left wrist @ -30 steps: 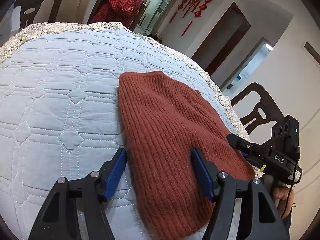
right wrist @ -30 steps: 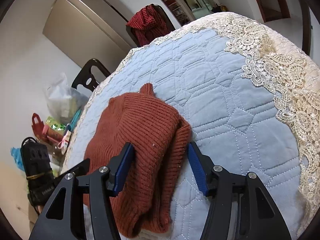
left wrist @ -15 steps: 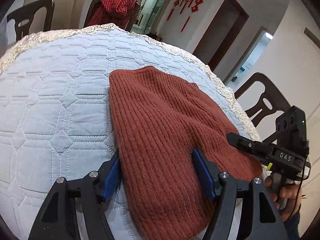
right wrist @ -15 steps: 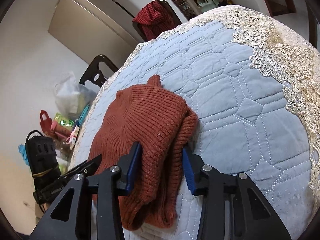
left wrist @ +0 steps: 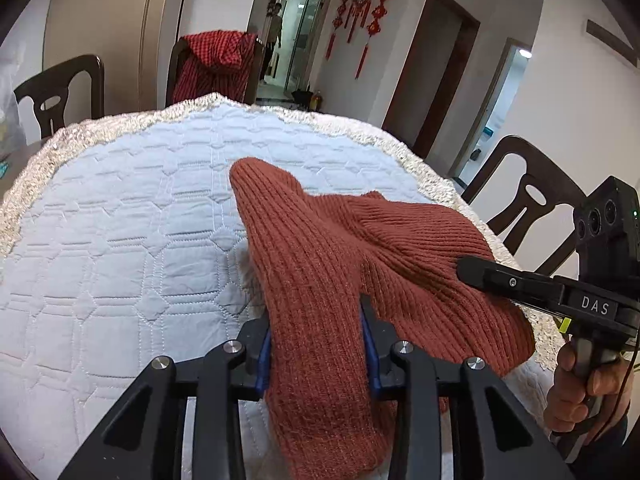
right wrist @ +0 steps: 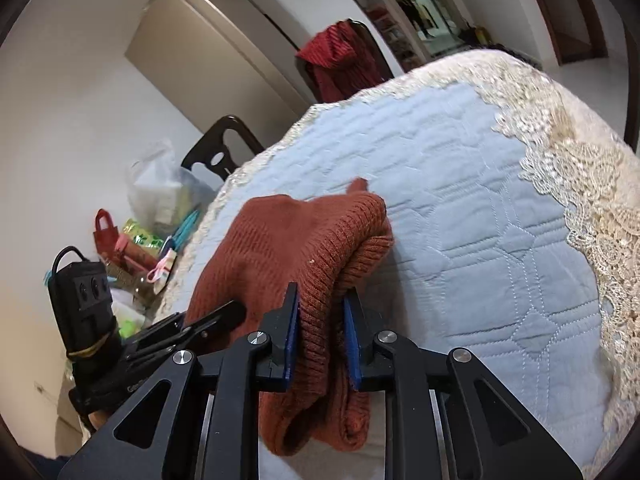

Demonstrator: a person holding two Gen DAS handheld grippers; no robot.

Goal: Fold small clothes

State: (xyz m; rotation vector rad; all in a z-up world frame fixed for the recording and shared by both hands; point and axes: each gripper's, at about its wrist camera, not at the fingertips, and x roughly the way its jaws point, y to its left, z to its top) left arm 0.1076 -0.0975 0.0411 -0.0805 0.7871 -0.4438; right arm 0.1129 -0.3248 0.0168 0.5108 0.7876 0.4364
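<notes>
A rust-red knitted sweater (left wrist: 344,248) lies folded on the quilted pale-blue table cover (left wrist: 120,220). My left gripper (left wrist: 316,320) is shut on its near edge, with the knit bunched between the blue pads and raised off the cover. My right gripper (right wrist: 320,312) is shut on the sweater (right wrist: 288,240) at its folded edge and also holds it up. The right gripper (left wrist: 472,270) shows in the left wrist view, and the left gripper (right wrist: 224,314) shows in the right wrist view.
The round table has a cream lace border (right wrist: 580,184). Dark wooden chairs (left wrist: 528,200) stand around it; one carries a red checked garment (left wrist: 216,68). Bags and clutter (right wrist: 148,220) sit beyond the table's left side.
Both grippers closed from open onto the sweater's edges and lifted it. The sweater has bunched up and risen off the cover.
</notes>
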